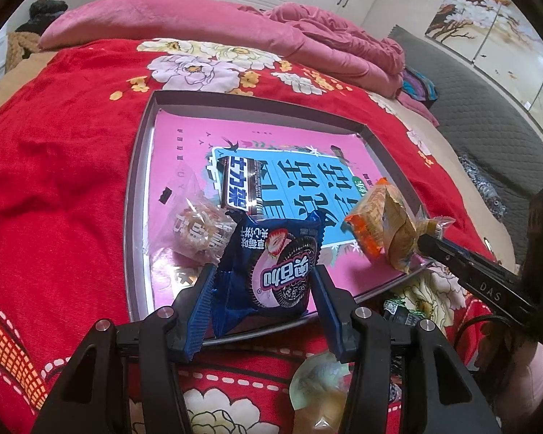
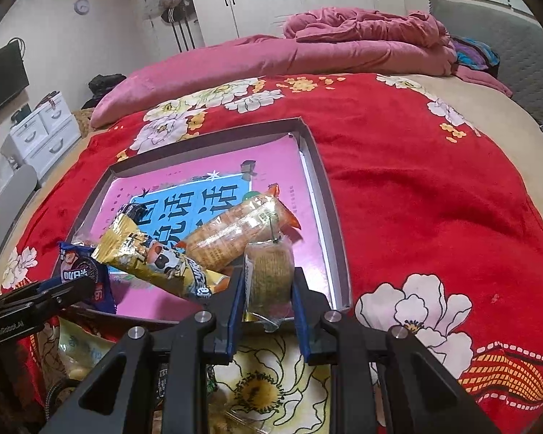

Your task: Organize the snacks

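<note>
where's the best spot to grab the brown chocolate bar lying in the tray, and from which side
Grip the brown chocolate bar across its narrow width near the middle, coming from above. It lies flat on the tray, long and slim. Its near end touches the blue cookie pack held in the left gripper, so a low approach from that side is blocked.

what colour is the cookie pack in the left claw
Dark blue, with a pink-filled black cookie pictured; the cookie pack shows best in the left wrist view.

"DAS" on right gripper (image 1: 425, 244), "GenRobot.AI" on left gripper (image 2: 87, 282)

Red floral blanket (image 1: 65, 152), pink-floored tray (image 1: 135, 195)
</note>
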